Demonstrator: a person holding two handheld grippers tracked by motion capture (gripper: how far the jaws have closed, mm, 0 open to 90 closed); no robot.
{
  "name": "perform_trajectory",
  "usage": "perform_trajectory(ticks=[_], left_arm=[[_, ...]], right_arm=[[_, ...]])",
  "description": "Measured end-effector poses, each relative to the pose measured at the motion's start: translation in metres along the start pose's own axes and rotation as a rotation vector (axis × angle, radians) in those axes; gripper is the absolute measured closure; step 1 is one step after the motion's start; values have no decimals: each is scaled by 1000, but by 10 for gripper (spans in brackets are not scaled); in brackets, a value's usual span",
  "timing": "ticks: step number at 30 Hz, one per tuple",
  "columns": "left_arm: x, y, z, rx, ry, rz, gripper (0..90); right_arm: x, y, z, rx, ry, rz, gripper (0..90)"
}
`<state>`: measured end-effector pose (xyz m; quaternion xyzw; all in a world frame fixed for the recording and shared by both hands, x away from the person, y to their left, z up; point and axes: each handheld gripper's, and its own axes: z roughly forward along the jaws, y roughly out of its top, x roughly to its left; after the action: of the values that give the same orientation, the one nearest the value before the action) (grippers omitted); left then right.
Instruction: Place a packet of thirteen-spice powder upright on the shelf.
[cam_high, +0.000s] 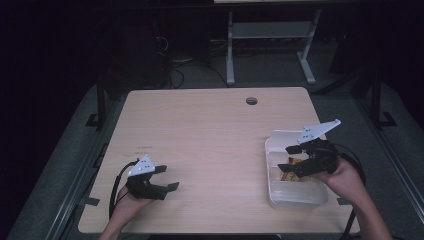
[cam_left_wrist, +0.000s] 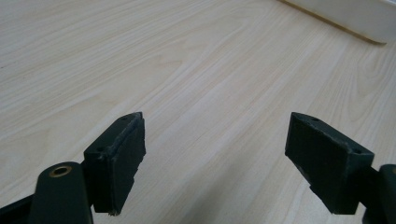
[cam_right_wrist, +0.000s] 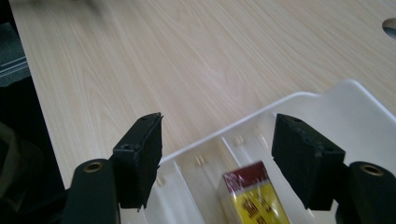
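A: Where's the packet?

B: The red and yellow packet lies in a compartment of the white tray, directly under the right tool. In the right gripper view it sits below and between the two jaws, with none of the pads on it. That tool's jaws stand apart.

A: How tight is it around there?

B: Thin dividers run on either side of the packet, so it's boxed in sideways. The tray's outer wall curves up beyond the tool's tips, and past that wall lies bare worktop.

A: And the worktop's edges?

B: The tray is near the right edge, close to the front corner by the person's right hand. A round cable hole sits far beyond the tool, near the back edge.

A: The other one?

B: The left tool is well apart from the tray, near the front edge, jaws spread with just wood grain between them. Wide clear surface lies between the two tools.
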<state>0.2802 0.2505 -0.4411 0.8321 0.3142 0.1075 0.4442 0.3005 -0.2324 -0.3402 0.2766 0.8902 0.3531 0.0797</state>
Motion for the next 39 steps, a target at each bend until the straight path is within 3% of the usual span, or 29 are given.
perform_trajectory(ticks=[12, 39], left_arm=[[0, 0, 0, 3, -2, 3, 194], [1, -1, -4, 7, -4, 4, 193]], right_arm=[[22, 19, 15, -13, 26, -12, 303], [72, 45, 63, -20, 141, -52, 272]])
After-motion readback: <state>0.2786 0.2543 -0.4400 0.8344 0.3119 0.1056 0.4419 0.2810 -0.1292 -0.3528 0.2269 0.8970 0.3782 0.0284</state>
